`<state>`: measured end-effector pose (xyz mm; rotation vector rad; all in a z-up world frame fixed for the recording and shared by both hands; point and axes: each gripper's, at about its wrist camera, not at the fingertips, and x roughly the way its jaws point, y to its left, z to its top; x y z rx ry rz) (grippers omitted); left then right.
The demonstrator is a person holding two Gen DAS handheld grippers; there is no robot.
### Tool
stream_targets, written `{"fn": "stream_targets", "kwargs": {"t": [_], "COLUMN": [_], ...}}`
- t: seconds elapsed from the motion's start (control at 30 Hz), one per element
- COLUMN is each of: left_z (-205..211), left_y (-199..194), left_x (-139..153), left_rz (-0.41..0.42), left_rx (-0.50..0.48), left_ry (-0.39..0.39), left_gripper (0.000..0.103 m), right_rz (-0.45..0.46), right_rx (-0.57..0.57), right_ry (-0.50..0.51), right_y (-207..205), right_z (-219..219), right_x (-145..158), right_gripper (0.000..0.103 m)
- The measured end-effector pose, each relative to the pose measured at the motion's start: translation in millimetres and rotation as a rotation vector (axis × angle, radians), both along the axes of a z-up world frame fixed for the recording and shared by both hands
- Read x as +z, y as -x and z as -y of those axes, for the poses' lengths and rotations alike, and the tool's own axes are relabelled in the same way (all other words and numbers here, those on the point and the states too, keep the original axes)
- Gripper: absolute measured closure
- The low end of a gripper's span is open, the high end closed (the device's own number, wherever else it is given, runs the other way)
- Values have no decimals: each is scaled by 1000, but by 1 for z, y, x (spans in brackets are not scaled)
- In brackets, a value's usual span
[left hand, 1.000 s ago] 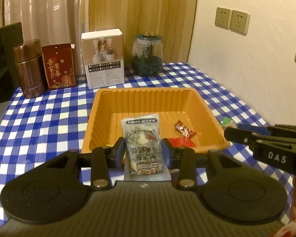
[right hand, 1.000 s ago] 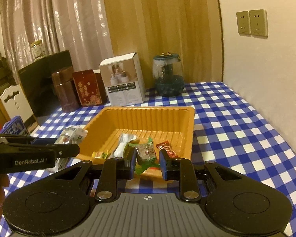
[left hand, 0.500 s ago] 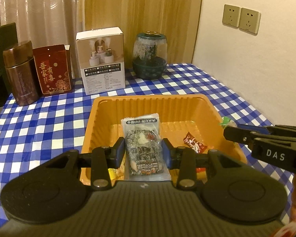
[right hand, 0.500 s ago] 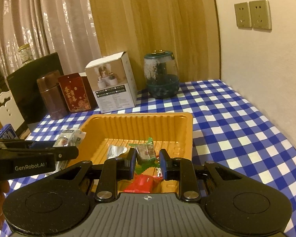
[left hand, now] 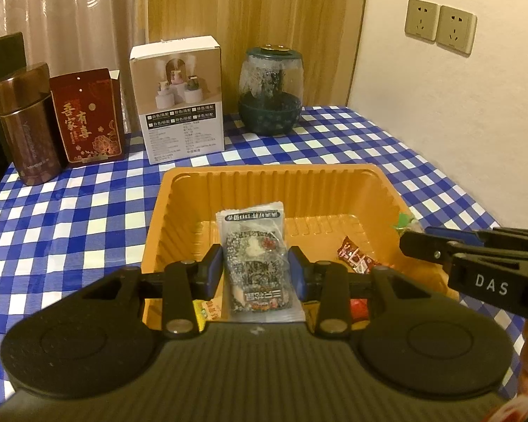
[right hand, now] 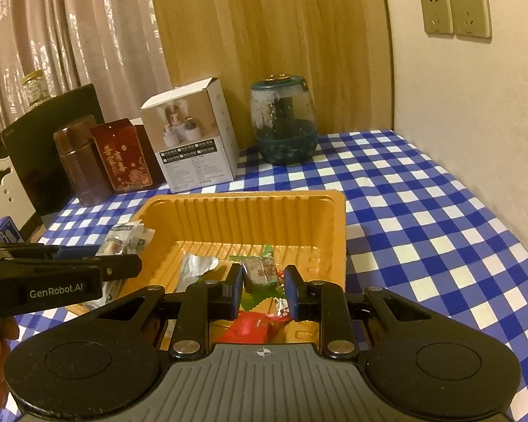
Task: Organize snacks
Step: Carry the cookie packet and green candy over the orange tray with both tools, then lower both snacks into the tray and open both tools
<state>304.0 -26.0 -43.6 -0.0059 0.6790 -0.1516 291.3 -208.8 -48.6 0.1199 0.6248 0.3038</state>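
An orange tray [left hand: 271,179] [right hand: 250,207] sits on the blue checked table. My left gripper [left hand: 257,270] is shut on a clear packet of dark seaweed snack [left hand: 255,260] and holds it over the tray's near part. My right gripper [right hand: 264,290] holds a small brown snack with a green wrapper [right hand: 260,270] over the tray; its jaws have widened and a gap shows on the right side. Inside the tray lie a red candy [left hand: 353,256], a yellow packet [left hand: 204,311], a silver wrapper [right hand: 197,265] and a red packet [right hand: 253,328].
At the back stand a brown tin [left hand: 28,126], a red box [left hand: 88,116], a white carton [left hand: 179,98] and a dark green glass jar [left hand: 271,91]. A wall with sockets [left hand: 440,24] runs along the right. The other gripper appears at each view's side [left hand: 475,256] [right hand: 52,270].
Both grippers moved forward over the tray with their snacks. The right gripper's jaws have opened a little around the brown snack.
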Motion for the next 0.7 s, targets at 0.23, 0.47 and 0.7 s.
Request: {"fn": "stream_targets", "kwargs": {"t": [0.23,0.47,0.7], "left_z": [-6,-7,-6], "left_y": [-4,-9,-13], "left_x": [-5,-7,-12], "left_rz": [-8,-13,-13], "left_rx": [17,18,11], "left_ry": [0,7,12], "left_gripper": [67,67,65], "right_rz": [-9,-15,-17], "right_rx": [-3,-1,0], "right_ry": [6,8,11], "right_y": [-4,-5,-5], "right_z": [1,1,0], "right_x": [-4,-6,-7], "right_gripper": [77,77,77]}}
